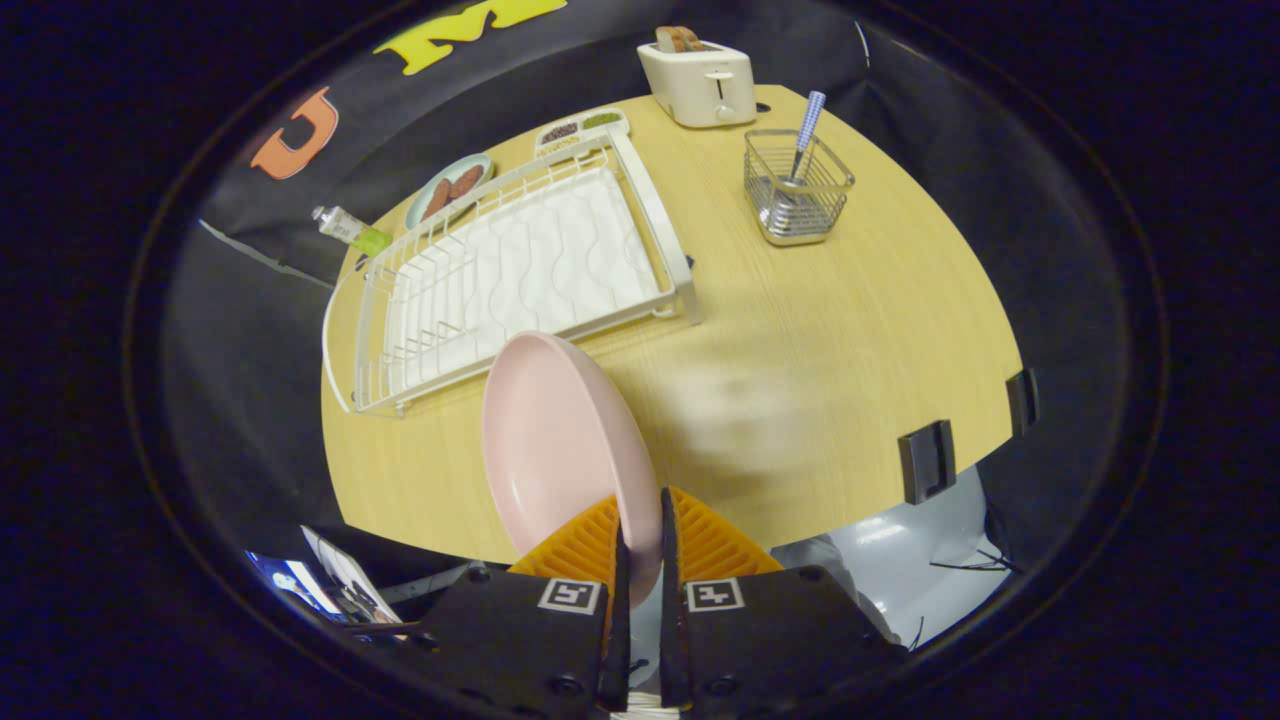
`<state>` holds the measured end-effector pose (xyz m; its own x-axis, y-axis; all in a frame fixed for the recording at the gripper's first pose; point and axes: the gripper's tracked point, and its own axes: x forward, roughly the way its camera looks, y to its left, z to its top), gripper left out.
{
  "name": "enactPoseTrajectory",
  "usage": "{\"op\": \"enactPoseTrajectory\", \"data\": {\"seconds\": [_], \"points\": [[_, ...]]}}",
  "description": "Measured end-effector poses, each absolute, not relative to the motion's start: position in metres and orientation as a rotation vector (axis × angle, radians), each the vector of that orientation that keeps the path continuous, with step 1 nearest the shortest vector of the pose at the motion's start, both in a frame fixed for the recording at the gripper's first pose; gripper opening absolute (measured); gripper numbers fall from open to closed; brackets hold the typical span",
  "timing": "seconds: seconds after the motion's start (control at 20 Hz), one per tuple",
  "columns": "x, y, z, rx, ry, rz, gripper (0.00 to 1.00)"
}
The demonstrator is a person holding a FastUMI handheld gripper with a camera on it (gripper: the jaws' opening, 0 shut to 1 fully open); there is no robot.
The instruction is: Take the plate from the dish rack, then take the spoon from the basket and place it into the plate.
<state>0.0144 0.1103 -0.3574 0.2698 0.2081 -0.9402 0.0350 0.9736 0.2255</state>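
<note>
Now pinching the pink plate (560,440) by its near rim, gripper (640,540) fingers pressed on both sides, held on edge above the table's (850,330) near edge, just in front of the empty dish rack (520,260). Looks hard, smooth and slippery (could break if dropped). Best held firm. Spoon (806,135) waiting in the basket (797,188) near the far corner.

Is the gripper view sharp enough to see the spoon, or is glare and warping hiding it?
Gripper view: spoon in the basket reads sharp; fisheye bends the table edge; soft blurred patch beside the plate, held in the gripper.
</note>
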Motion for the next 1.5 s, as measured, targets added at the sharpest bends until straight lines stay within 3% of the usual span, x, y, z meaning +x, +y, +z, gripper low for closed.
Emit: {"op": "enactPoseTrajectory", "data": {"seconds": [0.5, 0.7, 0.95, 1.5], "points": [[0.025, 0.11, -0.414, 0.376, 1.277, 0.187, 0.2], [0.035, 0.087, -0.423, 0.335, 1.274, 0.119, 0.24], [0.044, 0.054, -0.427, 0.241, 1.282, 0.071, 0.79], [0.106, -0.01, -0.388, 0.189, 1.134, 0.139, 0.81]]}}
